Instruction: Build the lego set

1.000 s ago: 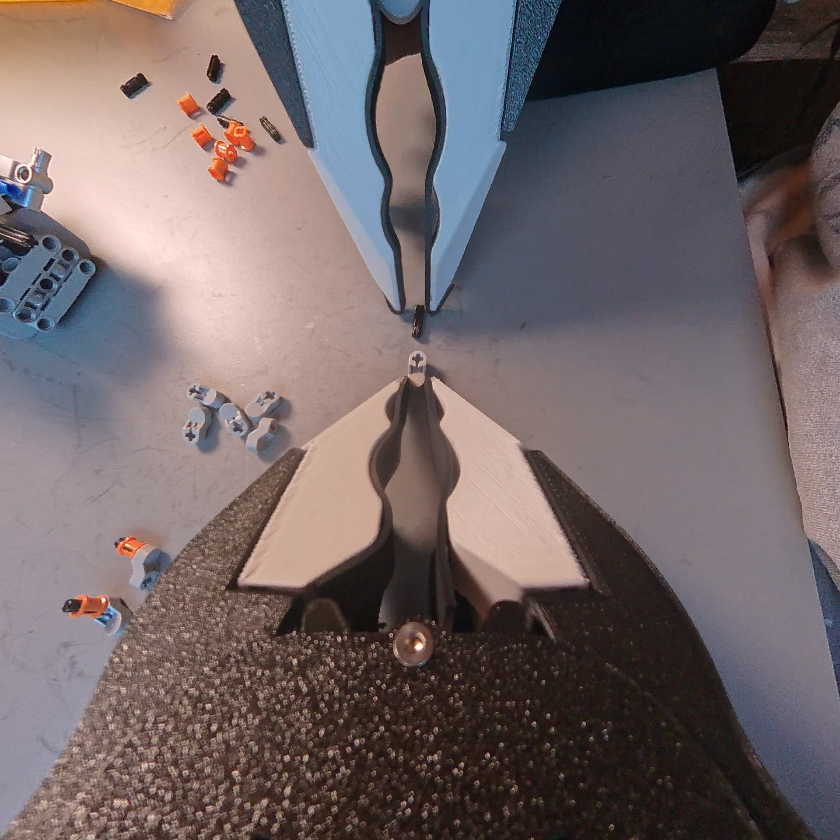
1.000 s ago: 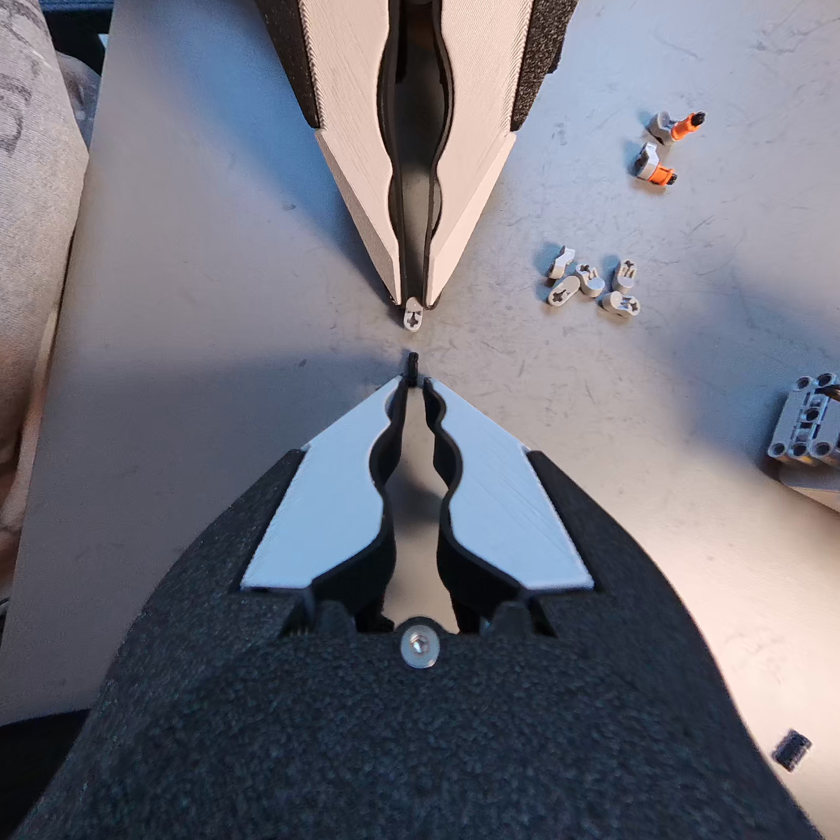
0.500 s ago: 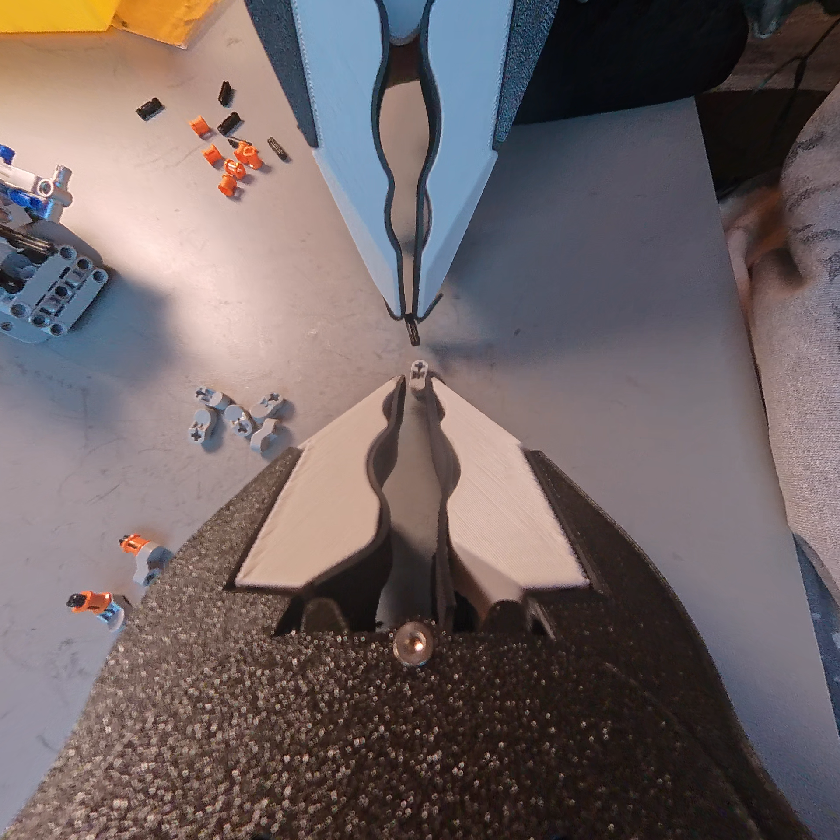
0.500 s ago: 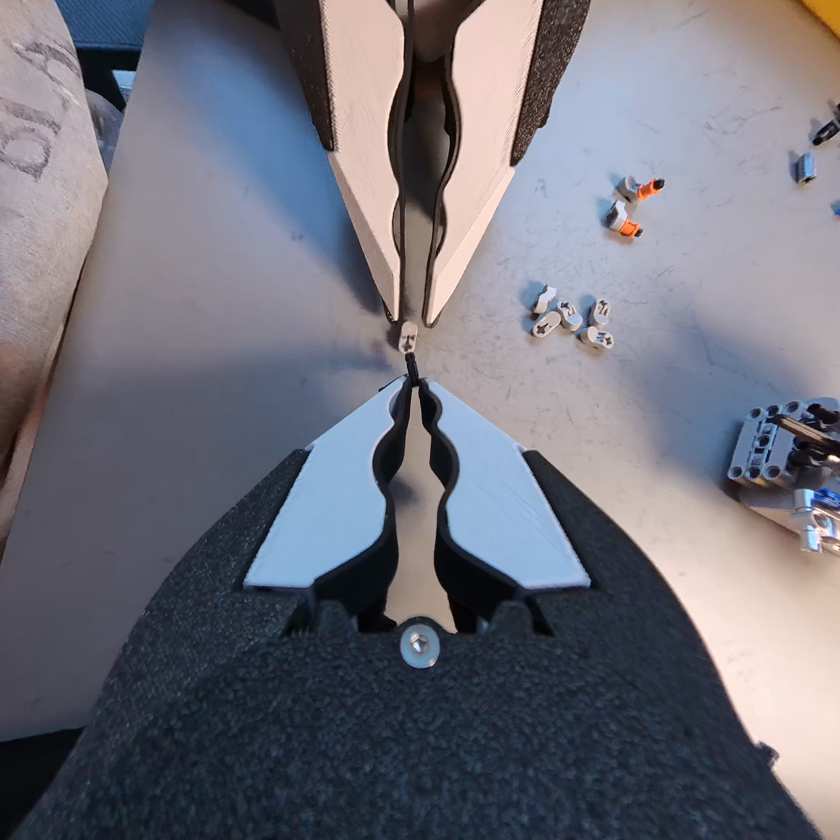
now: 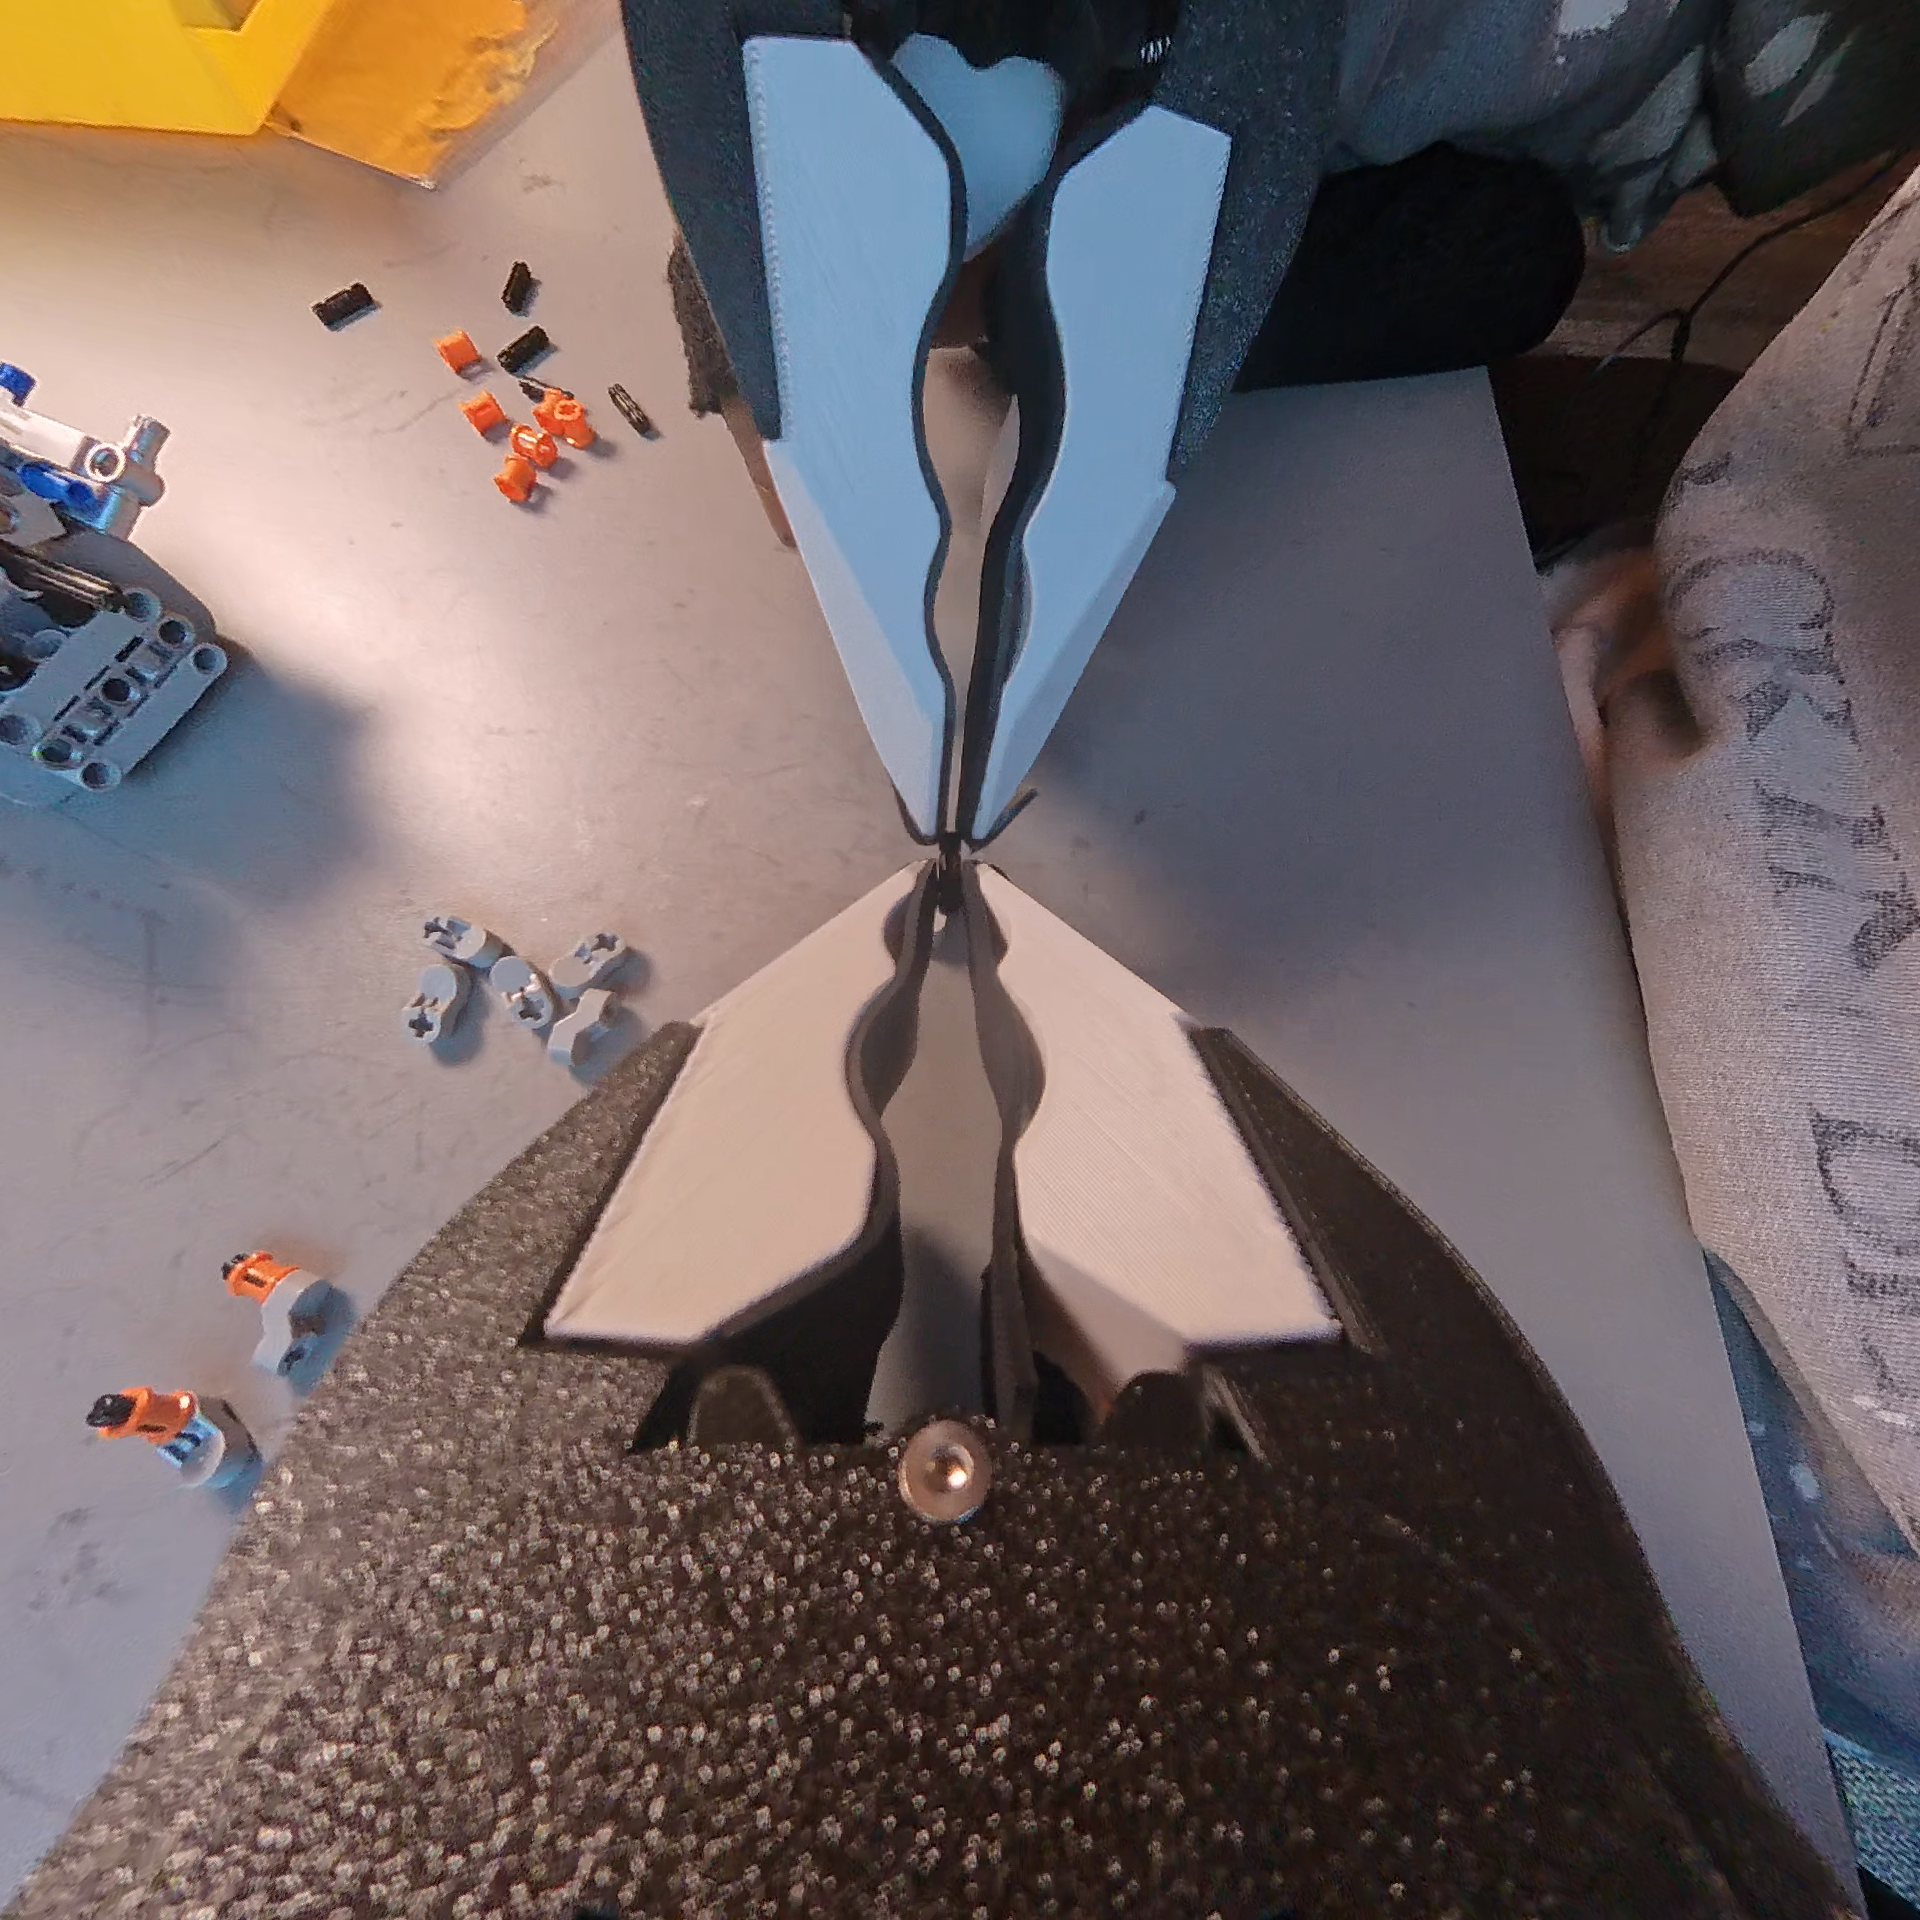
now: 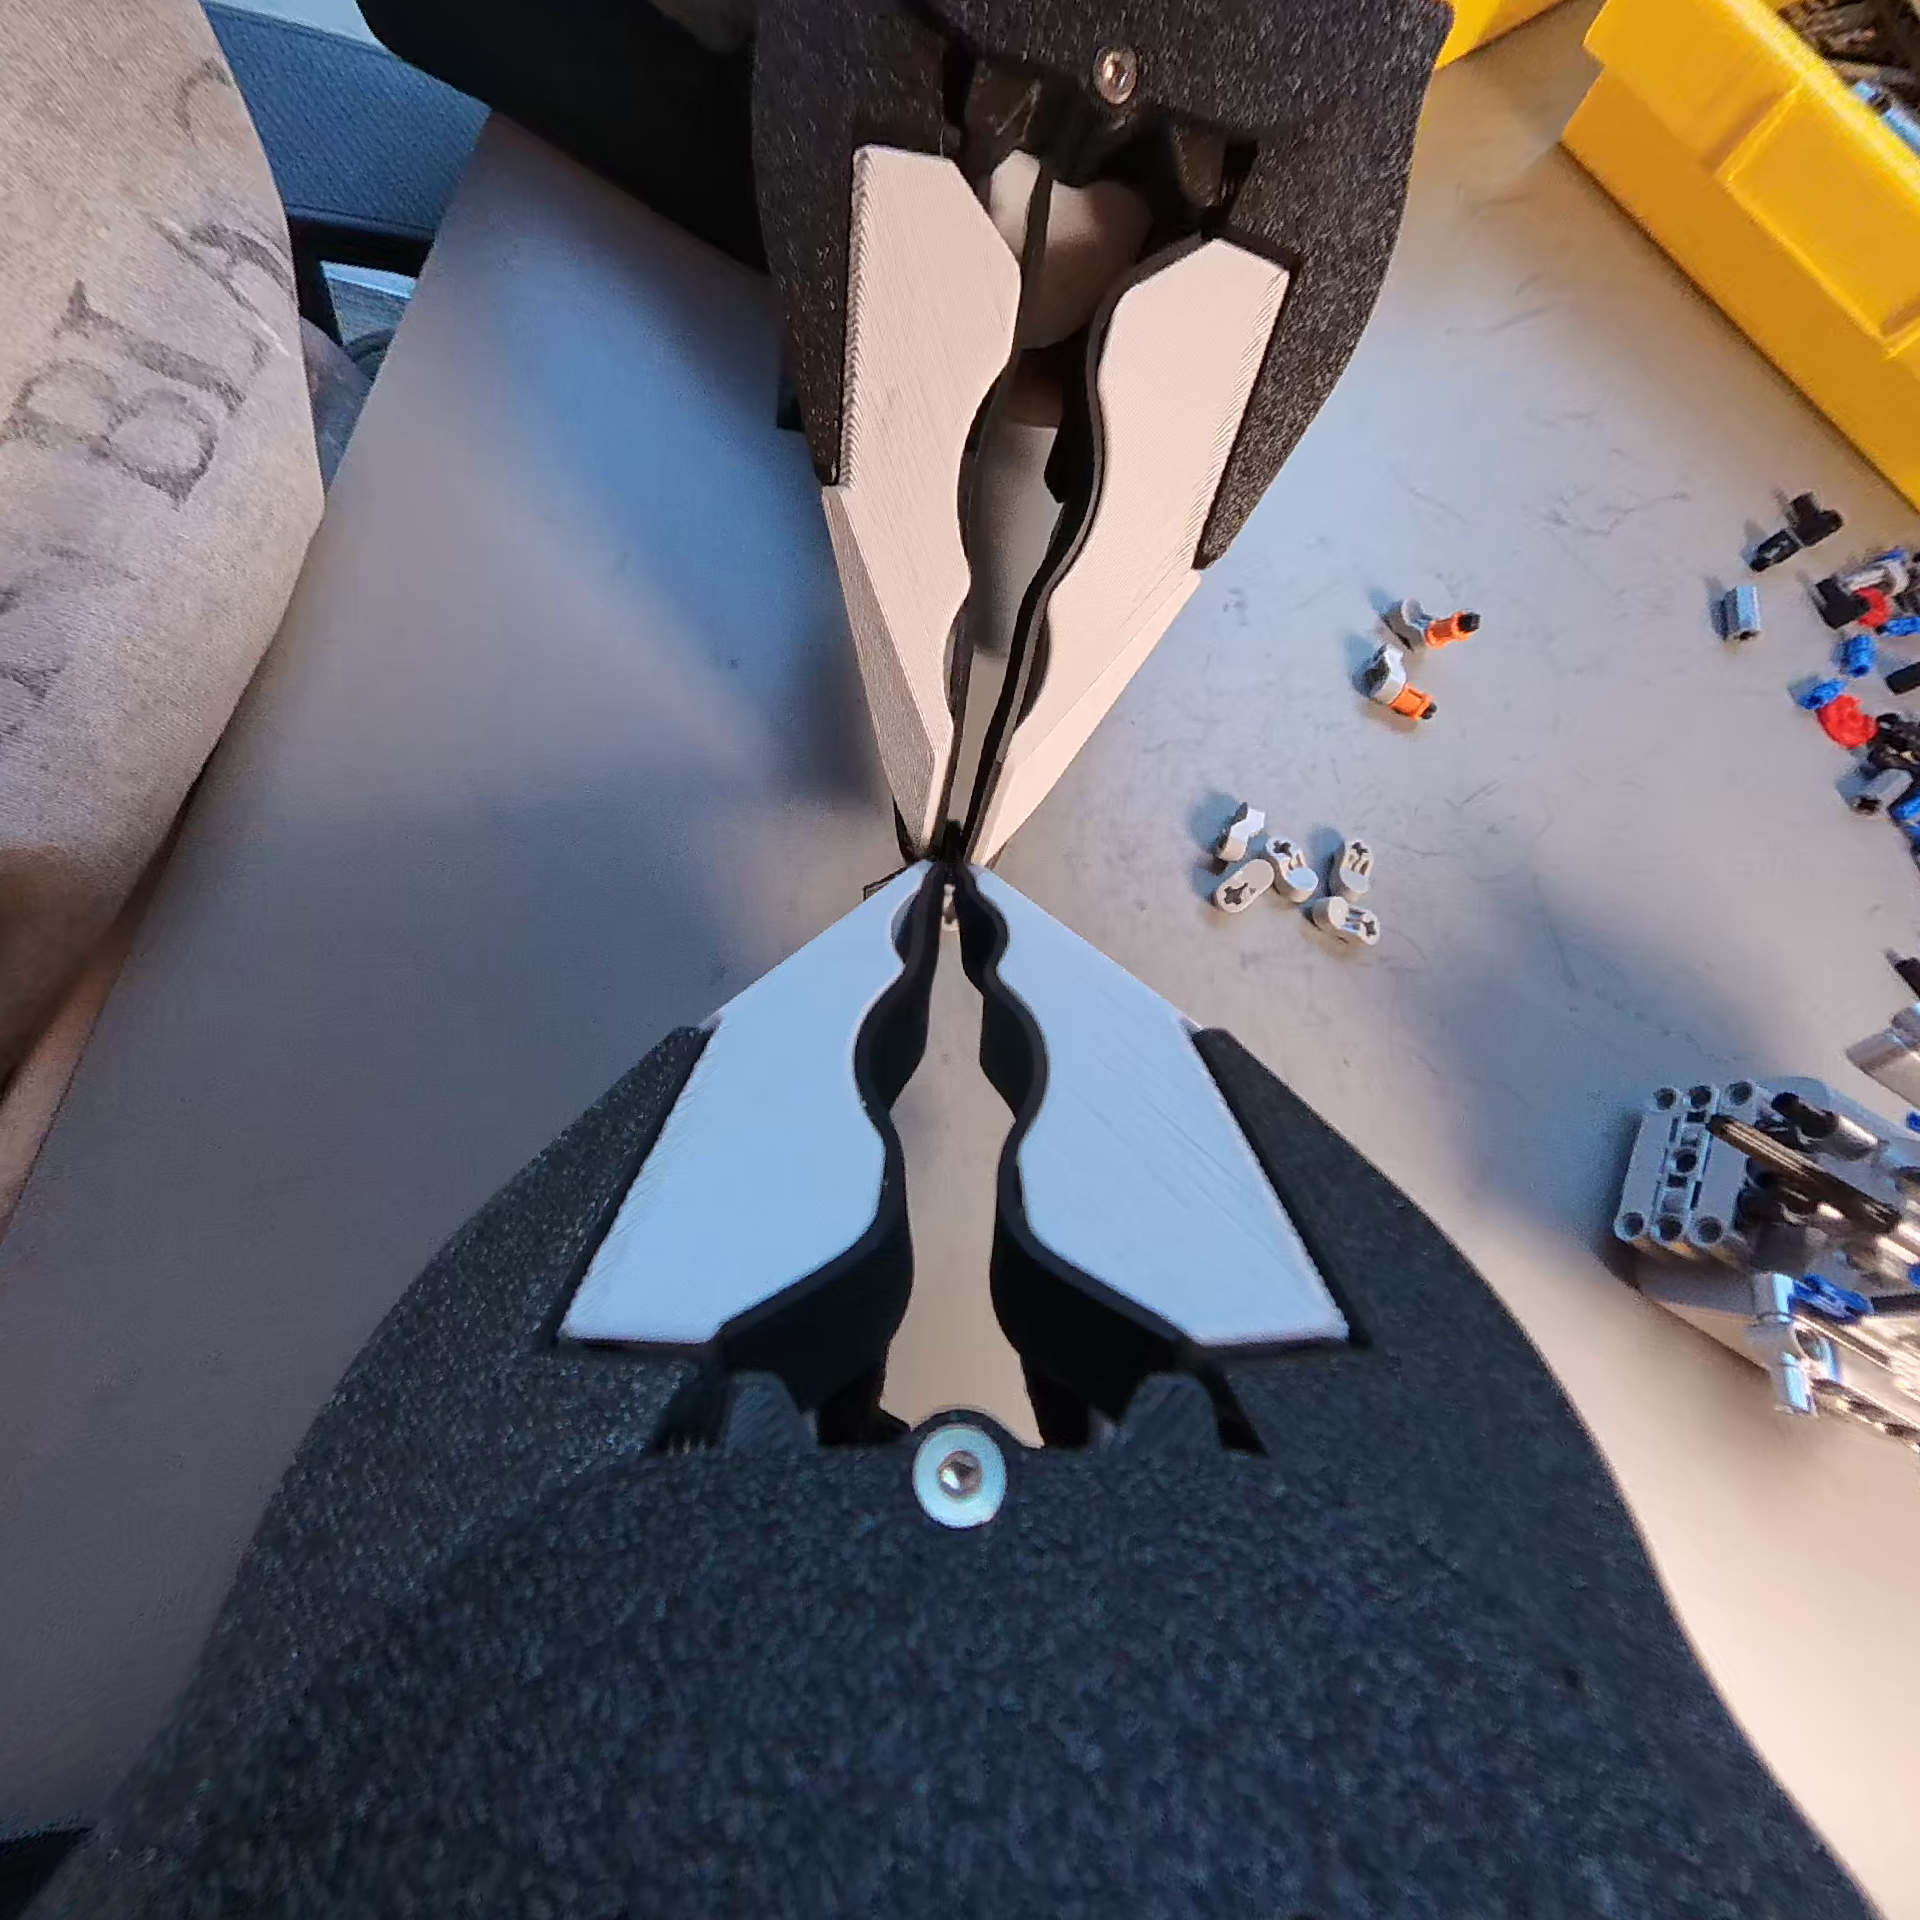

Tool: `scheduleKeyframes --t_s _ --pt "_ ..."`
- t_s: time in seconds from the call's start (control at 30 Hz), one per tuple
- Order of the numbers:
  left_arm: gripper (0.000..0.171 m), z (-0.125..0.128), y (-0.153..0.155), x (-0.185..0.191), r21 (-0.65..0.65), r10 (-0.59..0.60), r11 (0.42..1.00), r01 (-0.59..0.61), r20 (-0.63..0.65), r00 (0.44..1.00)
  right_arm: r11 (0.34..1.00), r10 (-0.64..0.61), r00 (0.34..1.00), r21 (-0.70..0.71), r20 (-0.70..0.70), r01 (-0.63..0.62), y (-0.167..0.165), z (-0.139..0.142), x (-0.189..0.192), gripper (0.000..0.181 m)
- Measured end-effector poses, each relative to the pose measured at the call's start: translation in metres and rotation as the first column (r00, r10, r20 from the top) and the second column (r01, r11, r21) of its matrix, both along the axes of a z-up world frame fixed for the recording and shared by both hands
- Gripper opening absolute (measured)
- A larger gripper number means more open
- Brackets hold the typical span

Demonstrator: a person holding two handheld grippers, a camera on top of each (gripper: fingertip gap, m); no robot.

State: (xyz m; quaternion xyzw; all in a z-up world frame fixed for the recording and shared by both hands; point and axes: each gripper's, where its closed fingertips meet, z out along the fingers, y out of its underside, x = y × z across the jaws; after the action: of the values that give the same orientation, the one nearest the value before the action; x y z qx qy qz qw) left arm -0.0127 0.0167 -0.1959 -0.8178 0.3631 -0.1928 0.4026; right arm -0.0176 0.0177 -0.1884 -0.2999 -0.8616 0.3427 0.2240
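1. Two hand-held grippers, each with pale grey wedge-shaped plastic fingers edged in black rubber and set in a rough black body, meet tip to tip above a grey scuffed tabletop (image 5: 1299, 831).
2. The left gripper (image 5: 948, 883) has its fingers drawn together at the tips, pinched on a small black pin-like piece (image 5: 948, 891). Whether anything else sits between them is too small and dark to tell.
3. The right gripper (image 6: 948, 885) likewise has its fingers closed to a narrow slit at the tips. A tiny pale piece (image 6: 951, 914) shows just inside them, though what it is cannot be made out.
4. The tips of the two grippers touch, or all but touch, at the point where the small pieces sit.
5. On the table to the left gripper's left lies a cluster of small light grey plastic connectors with cross-shaped holes (image 5: 520, 987), near the fingers but apart from them.
6. Closer to the camera lie two grey connectors with orange bushes fitted (image 5: 223, 1361).
7. Farther off are loose orange bushes and black pins (image 5: 520, 416).
8. A partly built grey and blue toy-brick assembly (image 5: 94, 644) sits at the left edge.
9. A yellow plastic bin (image 6: 1766, 187) stands at the far edge of the table.
10. Grey patterned fabric (image 5: 1787, 831) borders the table.
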Motion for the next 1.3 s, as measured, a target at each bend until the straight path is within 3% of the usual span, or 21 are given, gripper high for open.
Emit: scheduleKeyframes --t_s 0.47,0.73,1.0,1.3 --pt "0.002 0.024 0.010 -0.005 0.176 0.052 0.983 -0.054 0.015 0.999 0.980 -0.073 0.997 -0.188 -0.039 0.064 0.007 0.024 -0.005 0.004" --pt "0.001 0.032 0.014 -0.006 0.277 0.076 0.959 -0.061 -0.044 0.996 0.973 -0.087 0.995 -0.220 -0.049 0.074 0.009 0.030 -0.007 0.003" --pt "0.004 0.023 0.010 -0.006 0.203 0.063 0.977 -0.063 0.006 0.998 0.972 -0.072 0.997 -0.228 -0.037 0.062 0.010 0.027 -0.005 0.003" --pt "0.002 0.025 0.011 -0.005 0.205 0.065 0.977 -0.065 0.009 0.998 0.963 -0.069 0.997 -0.264 -0.036 0.057 0.007 0.030 -0.005 0.003"
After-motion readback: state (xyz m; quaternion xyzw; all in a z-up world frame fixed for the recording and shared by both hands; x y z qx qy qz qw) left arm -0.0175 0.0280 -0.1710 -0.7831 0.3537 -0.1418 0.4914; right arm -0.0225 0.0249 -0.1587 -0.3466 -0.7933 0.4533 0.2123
